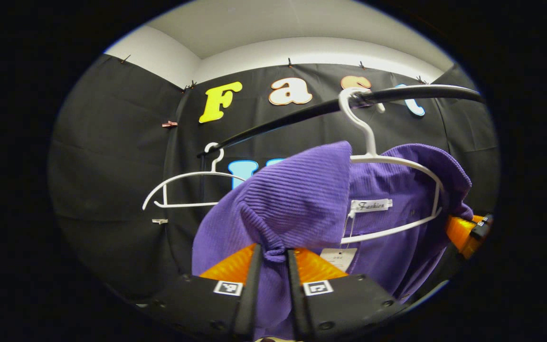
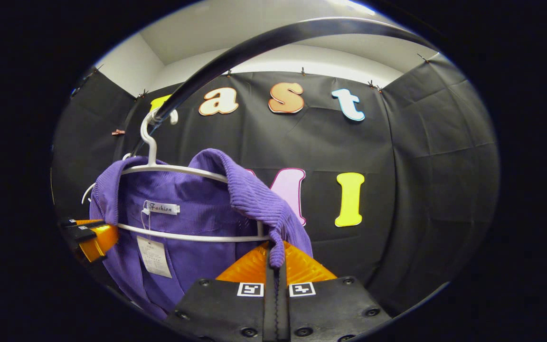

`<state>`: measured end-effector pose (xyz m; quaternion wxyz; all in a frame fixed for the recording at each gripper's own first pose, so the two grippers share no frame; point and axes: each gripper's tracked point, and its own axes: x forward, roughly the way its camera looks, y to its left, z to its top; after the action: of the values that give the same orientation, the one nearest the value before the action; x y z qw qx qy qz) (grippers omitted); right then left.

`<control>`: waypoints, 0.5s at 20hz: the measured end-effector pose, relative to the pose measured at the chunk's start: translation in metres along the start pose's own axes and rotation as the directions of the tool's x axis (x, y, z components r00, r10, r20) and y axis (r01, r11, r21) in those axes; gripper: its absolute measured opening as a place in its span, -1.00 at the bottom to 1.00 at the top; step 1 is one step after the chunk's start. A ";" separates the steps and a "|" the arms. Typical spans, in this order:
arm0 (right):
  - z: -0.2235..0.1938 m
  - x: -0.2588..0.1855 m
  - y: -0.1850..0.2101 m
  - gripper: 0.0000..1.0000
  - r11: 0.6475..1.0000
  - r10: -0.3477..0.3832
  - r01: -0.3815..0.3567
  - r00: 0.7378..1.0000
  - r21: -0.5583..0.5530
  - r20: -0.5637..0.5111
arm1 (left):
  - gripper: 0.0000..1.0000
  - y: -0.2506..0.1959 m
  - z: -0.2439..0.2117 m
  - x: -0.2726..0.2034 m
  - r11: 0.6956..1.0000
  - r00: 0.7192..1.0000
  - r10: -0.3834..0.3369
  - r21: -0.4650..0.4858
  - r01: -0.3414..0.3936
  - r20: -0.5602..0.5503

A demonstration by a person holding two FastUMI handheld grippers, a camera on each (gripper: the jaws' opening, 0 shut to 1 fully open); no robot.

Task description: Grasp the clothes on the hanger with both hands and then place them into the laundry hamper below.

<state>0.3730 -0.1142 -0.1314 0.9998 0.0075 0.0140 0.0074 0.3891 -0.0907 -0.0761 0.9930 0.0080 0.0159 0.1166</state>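
A purple ribbed garment [image 1: 297,199] hangs on a white hanger [image 1: 397,164] hooked over a black rail [image 1: 302,118]. In the left gripper view my left gripper [image 1: 273,254] is shut on the garment's shoulder, a fold bunched between its orange fingers. My right gripper [image 1: 470,232] shows at the garment's far shoulder. In the right gripper view the same garment [image 2: 193,209] drapes over the hanger [image 2: 178,170], and my right gripper [image 2: 276,259] is shut on its near shoulder edge. The left gripper [image 2: 86,235] holds the opposite shoulder there. A paper tag [image 2: 155,256] dangles inside the collar.
A second, bare white hanger [image 1: 183,187] hangs farther along the rail to the left. The black rail [image 2: 264,42] arcs overhead in the right gripper view. The booth's black cloth wall stands close behind.
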 end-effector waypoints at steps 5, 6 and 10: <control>0.003 -0.005 -0.010 -0.90 0.998 -0.023 0.024 1.000 -0.059 0.021 | -0.70 0.010 -0.003 0.000 0.995 0.996 -0.087 0.054 0.088 -0.021; 0.006 -0.006 -0.015 -0.90 0.996 -0.037 0.039 0.999 -0.076 0.034 | -0.75 0.010 -0.001 -0.002 0.994 0.995 -0.100 0.049 0.101 -0.022; 0.026 -0.005 -0.036 -0.90 0.983 -0.099 0.113 0.990 -0.148 0.096 | -0.90 0.008 0.006 -0.015 0.985 0.985 -0.167 0.024 0.169 -0.052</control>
<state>0.3688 -0.1509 -0.1057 0.9961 -0.0695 -0.0302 -0.0453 0.3733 -0.0866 -0.0700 0.9984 0.0177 0.0428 0.0323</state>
